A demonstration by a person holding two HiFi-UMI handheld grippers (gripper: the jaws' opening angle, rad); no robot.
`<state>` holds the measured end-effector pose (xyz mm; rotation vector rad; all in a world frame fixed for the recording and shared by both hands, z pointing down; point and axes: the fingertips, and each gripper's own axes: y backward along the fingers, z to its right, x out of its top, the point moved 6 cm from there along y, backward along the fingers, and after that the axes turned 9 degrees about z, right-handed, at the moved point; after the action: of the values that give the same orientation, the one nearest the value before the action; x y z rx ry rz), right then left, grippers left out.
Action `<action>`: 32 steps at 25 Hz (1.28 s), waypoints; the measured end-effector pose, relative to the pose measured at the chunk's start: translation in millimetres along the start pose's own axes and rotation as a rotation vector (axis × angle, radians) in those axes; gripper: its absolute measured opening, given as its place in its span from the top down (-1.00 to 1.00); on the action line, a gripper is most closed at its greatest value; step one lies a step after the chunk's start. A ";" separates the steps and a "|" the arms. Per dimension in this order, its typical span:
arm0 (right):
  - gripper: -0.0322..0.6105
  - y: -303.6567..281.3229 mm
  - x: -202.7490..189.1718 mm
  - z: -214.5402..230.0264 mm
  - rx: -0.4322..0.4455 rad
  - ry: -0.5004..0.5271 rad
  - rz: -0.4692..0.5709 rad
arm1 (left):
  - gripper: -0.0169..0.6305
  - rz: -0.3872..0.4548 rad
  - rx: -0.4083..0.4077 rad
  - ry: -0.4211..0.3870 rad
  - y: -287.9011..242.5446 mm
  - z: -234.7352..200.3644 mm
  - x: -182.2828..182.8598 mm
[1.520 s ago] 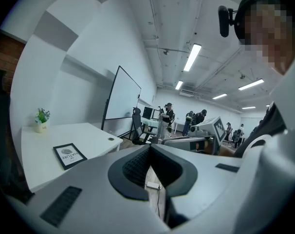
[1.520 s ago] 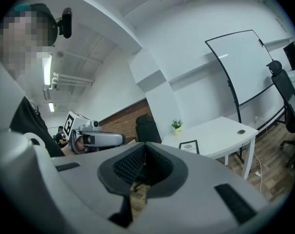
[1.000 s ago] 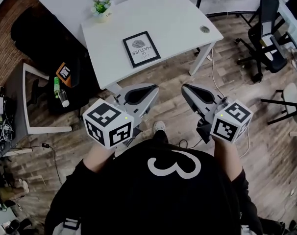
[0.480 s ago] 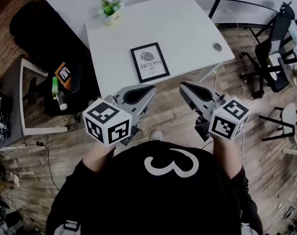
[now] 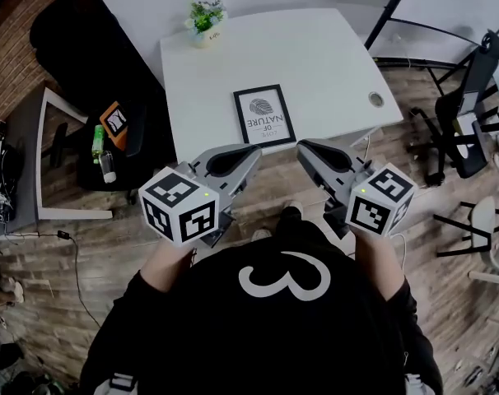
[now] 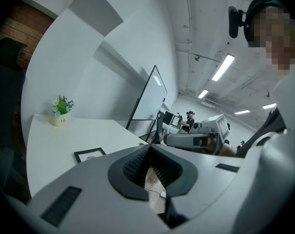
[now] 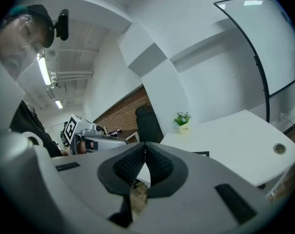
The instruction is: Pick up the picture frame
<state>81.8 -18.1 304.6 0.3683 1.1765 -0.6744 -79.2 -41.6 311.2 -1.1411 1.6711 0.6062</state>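
Note:
A black picture frame (image 5: 264,115) with a white print lies flat near the front edge of the white table (image 5: 315,56). Its near corner shows in the left gripper view as the picture frame (image 6: 90,154), and a sliver of the picture frame (image 7: 201,153) shows in the right gripper view. My left gripper (image 5: 255,149) is held just short of the table's front edge, below and left of the frame, jaws shut and empty. My right gripper (image 5: 301,145) hangs beside it, below and right of the frame, also shut with nothing in it. Neither touches the frame.
A small potted plant (image 5: 204,19) stands at the table's far left corner. A cable hole (image 5: 376,99) sits near its right edge. A black chair (image 5: 93,52) and a side stand (image 5: 35,163) with bottles are left; office chairs (image 5: 468,89) are right. Wood floor underfoot.
The table and frame have drawn nearer and shifted right in the head view as I stepped forward. Both grippers now reach the table's front edge, still shut.

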 end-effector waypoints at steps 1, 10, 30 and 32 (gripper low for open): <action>0.82 -3.0 -1.1 0.4 0.009 -0.001 -0.004 | 0.90 -0.004 0.006 0.002 -1.0 -1.7 -1.9; 0.82 -31.0 9.1 29.5 0.087 -0.063 -0.003 | 0.90 0.000 0.053 0.044 -22.5 -23.3 6.9; 0.82 -93.0 27.2 136.0 0.121 -0.127 -0.069 | 0.90 -0.049 0.166 0.073 -97.2 -101.3 22.1; 0.82 -96.0 26.5 145.0 0.119 -0.139 -0.076 | 0.90 -0.049 0.191 0.071 -100.7 -108.6 20.8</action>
<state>129.1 -184.0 339.1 0.3722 1.0252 -0.8263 -38.8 -181.2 346.6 -1.0714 1.7161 0.3701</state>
